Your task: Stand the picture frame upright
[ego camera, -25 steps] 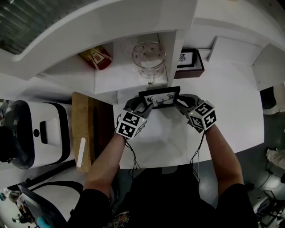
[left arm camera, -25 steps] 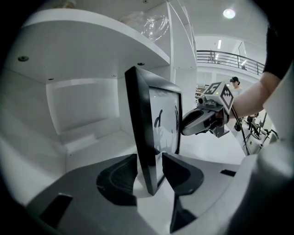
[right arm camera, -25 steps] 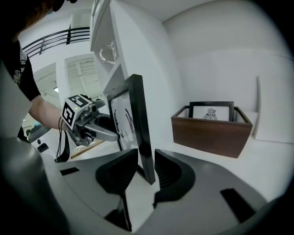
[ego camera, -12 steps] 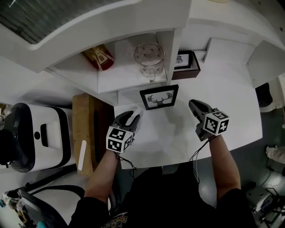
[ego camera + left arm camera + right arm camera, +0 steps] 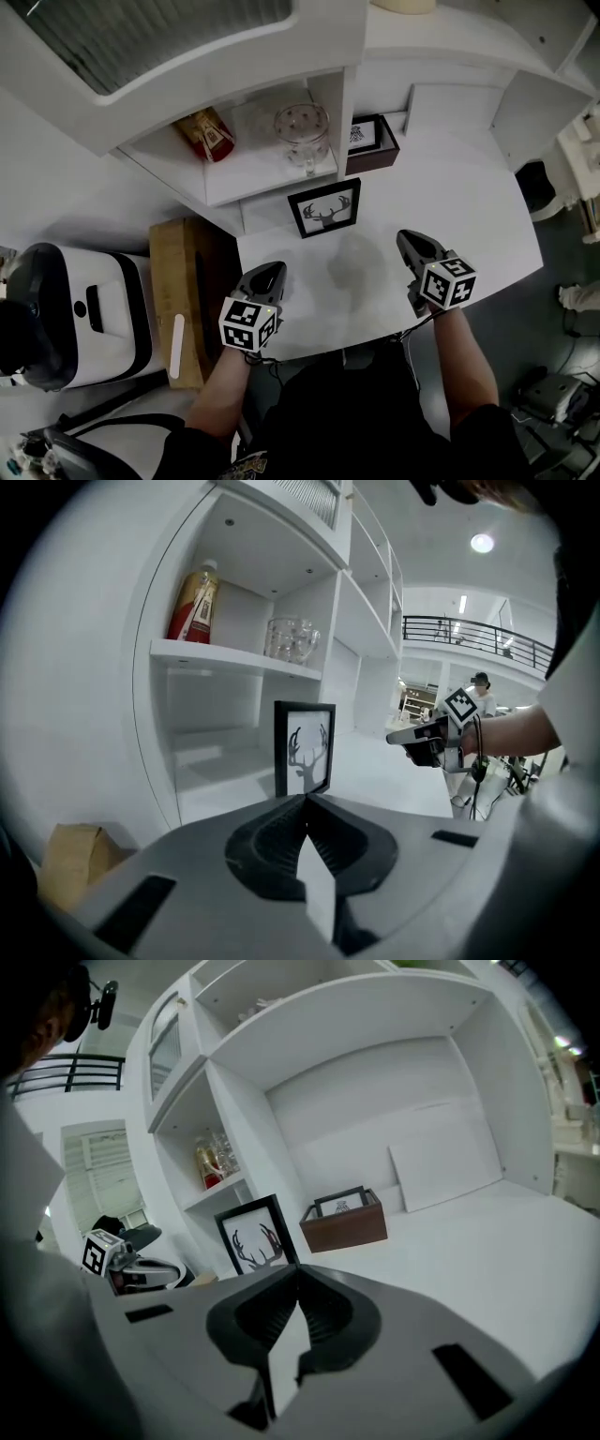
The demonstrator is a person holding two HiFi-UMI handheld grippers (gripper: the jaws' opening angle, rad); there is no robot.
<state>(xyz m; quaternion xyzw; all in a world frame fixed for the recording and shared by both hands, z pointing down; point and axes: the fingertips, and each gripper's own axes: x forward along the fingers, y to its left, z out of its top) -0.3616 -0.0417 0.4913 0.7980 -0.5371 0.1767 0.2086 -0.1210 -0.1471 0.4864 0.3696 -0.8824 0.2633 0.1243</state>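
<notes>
1. Frame [image 5: 325,208] stands upright on the counter [image 5: 469,197], just in front of the shelf [image 5: 253,173], with its antler print facing you.
2. Your left gripper [image 5: 273,271] hovers over the counter's front left corner, well apart from the frame. Its jaws have just closed fully, with nothing between them.
3. Your right gripper [image 5: 404,237] is off to the frame's right, also apart from it. Its jaws have just closed too, and they are empty.
4. The shelf compartment above the frame holds a red-labelled bottle [image 5: 208,131] and a clear glass [image 5: 302,129].
5. The brown box [image 5: 375,157] sits on the counter just right of the shelf and holds a small picture [image 5: 361,134].
</notes>
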